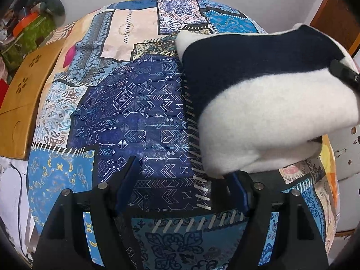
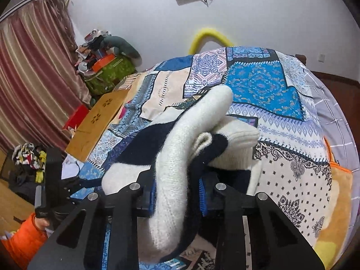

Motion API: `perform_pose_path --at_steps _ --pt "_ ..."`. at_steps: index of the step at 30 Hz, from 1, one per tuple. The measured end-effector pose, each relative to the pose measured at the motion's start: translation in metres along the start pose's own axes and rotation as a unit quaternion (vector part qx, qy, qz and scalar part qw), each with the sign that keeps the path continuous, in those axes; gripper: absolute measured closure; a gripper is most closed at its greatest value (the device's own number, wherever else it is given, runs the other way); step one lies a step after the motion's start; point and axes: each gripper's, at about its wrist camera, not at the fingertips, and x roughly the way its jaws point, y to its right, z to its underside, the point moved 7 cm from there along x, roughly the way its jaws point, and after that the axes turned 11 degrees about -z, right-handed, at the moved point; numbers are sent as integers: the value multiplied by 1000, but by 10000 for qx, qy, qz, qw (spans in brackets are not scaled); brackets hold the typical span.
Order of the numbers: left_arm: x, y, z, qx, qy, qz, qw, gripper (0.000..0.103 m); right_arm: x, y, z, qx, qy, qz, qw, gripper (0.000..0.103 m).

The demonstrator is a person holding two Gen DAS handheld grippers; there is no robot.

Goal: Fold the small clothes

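While the left gripper (image 1: pixel 182 180) hovers wide open above the patchwork bedspread (image 1: pixel 144 112), a folded white-and-navy sweater (image 1: pixel 265 103) sits at its right. From the right wrist, the right gripper (image 2: pixel 176 193) clamps that sweater (image 2: pixel 180 157) over the bed.

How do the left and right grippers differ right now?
The left gripper stands open with nothing between its fingers; the right gripper is shut on the sweater. The left points at bare quilt, beside the sweater; the right has knit bunched between and over its fingers. Both share black frames with blue pads, over the same quilt.
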Motion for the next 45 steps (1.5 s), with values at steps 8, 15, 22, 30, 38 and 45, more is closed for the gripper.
perform_pose_path --at_steps 8,15,22,30,38,45 --pt "2 -4 4 5 -71 -7 10000 25 12 29 34 298 -367 122 9988 77" --pt "-17 -13 9 291 93 -318 9990 25 5 40 48 329 -513 234 9979 67" --pt "-41 -30 -8 95 384 -357 9986 25 -8 40 48 154 -473 492 9976 55" --pt "-36 -13 -43 -89 325 84 9994 24 -9 56 47 397 -471 572 9965 24" --pt "-4 5 -72 -415 -27 671 9969 17 11 73 57 870 -621 191 9941 19" --pt "24 20 -81 -554 -509 1314 9885 17 28 83 59 1402 -604 -361 9876 18"
